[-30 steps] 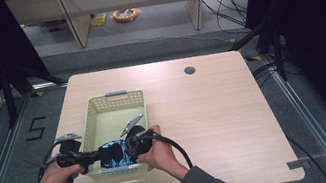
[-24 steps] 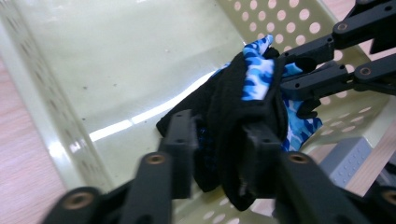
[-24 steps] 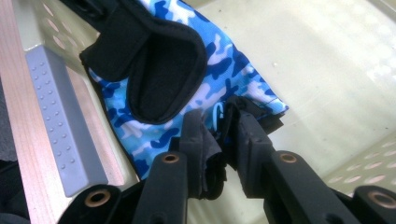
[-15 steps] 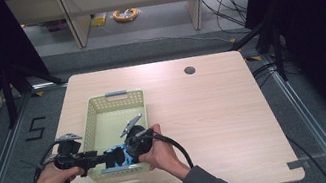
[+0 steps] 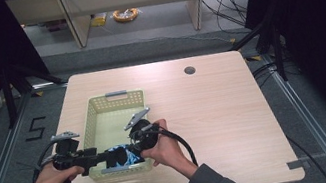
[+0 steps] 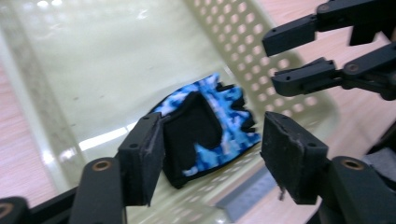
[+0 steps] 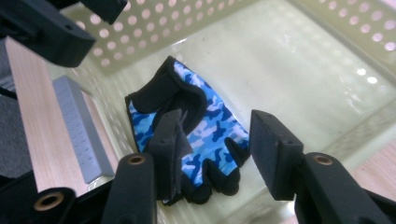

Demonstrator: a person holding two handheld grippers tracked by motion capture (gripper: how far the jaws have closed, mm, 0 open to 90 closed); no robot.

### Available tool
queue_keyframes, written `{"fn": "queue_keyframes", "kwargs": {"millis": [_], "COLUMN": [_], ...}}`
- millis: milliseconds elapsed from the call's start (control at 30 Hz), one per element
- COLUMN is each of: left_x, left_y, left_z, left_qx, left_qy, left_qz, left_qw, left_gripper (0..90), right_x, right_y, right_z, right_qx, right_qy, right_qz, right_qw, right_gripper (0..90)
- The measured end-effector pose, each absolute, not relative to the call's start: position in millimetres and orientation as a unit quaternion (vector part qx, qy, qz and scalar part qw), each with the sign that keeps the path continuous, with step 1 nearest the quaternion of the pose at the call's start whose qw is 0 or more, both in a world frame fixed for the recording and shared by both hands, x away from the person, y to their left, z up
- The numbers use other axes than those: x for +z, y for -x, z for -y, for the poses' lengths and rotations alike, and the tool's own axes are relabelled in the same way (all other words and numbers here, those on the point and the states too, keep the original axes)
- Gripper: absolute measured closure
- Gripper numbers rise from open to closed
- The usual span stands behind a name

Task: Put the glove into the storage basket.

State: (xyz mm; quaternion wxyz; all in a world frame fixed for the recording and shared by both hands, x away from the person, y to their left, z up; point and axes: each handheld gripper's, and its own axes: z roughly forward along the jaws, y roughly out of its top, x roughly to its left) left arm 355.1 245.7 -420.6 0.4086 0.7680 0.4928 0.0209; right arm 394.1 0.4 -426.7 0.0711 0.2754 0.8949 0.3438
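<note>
A blue camouflage glove (image 5: 125, 156) with black trim lies flat on the floor of a pale yellow perforated basket (image 5: 110, 98), at its near end. My left gripper (image 5: 114, 156) reaches in from the left over the near rim. It is open, with the glove (image 6: 210, 126) just beyond its jaws. My right gripper (image 5: 135, 143) comes in from the right, open too and holding nothing. It hovers above the glove (image 7: 201, 126). In the left gripper view, the right gripper (image 6: 299, 51) shows at the upper right. Black parts of the left gripper (image 7: 51, 28) sit at the upper left of the right gripper view.
The basket stands on a light wooden table (image 5: 215, 112) toward its left front. A grey label plate (image 7: 79, 130) is fixed to the basket's near wall. A round cable hole (image 5: 190, 70) sits at the back right. The basket wall (image 6: 233, 37) rises close around both grippers.
Both grippers have stayed over the basket's near end. The left hand has edged slightly toward the left. The glove rests where it was.
</note>
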Motion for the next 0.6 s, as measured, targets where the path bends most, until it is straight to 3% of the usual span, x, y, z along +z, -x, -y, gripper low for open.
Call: {"fn": "queue_keyframes", "kwargs": {"millis": [367,600], "left_x": [-411,-412], "left_y": [-338,-330], "left_z": [-224,-212], "left_qx": [0.021,0.008], "left_qy": [-0.769,-0.767], "left_qz": [-0.472,-0.460], "left_qw": [0.431,0.446], "left_gripper": [25.1,21.8], "right_x": [-415,-411], "right_y": [-389,-384], "right_z": [31,46], "right_qx": [0.384,0.405], "right_qy": [-0.281,-0.292], "right_qz": [-0.876,-0.862], "right_qw": [0.083,0.085], "right_gripper": [43.4,40.5]}}
